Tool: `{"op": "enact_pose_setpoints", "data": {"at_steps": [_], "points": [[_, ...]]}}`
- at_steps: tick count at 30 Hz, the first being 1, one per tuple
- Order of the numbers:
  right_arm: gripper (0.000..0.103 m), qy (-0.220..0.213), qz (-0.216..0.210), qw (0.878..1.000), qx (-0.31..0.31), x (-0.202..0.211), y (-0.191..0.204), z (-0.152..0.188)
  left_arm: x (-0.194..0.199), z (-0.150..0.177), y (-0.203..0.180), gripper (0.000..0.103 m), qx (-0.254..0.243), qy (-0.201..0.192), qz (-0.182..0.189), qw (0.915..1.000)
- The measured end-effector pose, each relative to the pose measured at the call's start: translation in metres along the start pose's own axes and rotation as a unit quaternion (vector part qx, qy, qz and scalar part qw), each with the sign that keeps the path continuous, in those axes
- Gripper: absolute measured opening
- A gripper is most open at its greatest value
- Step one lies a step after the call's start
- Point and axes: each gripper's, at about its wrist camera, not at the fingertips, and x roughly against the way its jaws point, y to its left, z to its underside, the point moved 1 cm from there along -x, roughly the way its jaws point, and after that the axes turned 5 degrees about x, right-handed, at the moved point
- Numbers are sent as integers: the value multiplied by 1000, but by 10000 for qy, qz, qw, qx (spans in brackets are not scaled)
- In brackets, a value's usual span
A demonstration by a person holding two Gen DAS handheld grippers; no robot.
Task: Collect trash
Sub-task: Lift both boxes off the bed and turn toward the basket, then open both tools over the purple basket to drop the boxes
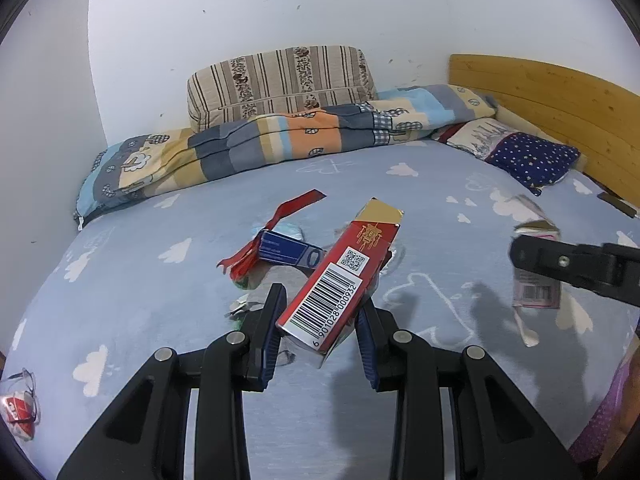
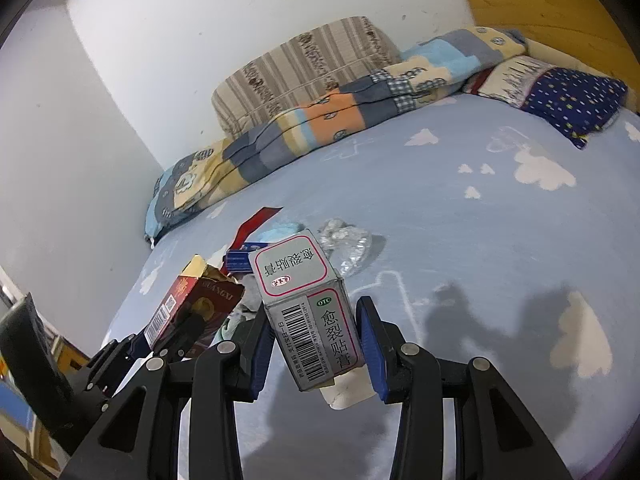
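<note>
Your left gripper (image 1: 322, 330) is clamping the red carton (image 1: 340, 280) by its barcode end, lifted over the bed (image 1: 140, 280); btwn the grippers, the blue box (image 1: 288, 252), red ribbon (image 1: 280, 220) & clear plastic wrap (image 2: 346, 242) are lying on the sheet; your right gripper (image 2: 314, 344) is gripping the grey medicine box (image 2: 308, 304), tilted, above the bed.

The red cigarette carton (image 1: 340, 280) carries a barcode numbered 6 901028 000932, with a QR code just above it; in the right wrist view its torn flap reads "GUANGXI". The grey medicine box (image 2: 310, 312) shows a green oval marked "OTC" and the Chinese characters 愈裂贴膏 on its side, the same four characters upside down on its top face, and a barcode whose digits are too small to read.
</note>
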Motion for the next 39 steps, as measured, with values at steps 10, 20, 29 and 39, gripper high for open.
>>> {"op": "enact_pose_setpoints", "data": {"at_steps": [10, 20, 29, 39], "points": [[43, -94, 191, 9993, -293, 48, -32, 23, 12, 7, -27, 33, -254, 5, 528, 9983], [43, -387, 854, 9942, -522, 169, -93, 54, 59, 22, -99, 33, -417, 269, 2175, 9748], [43, -613, 1646, 9721, -1554, 278, -180, 109, 115, 50, -221, 33, -1011, 984, 3613, 9217], [43, -789, 1874, 9508, -2339, 325, -233, 152, 137, 68, -316, 33, -1559, 1648, 3992, 8883]]}}
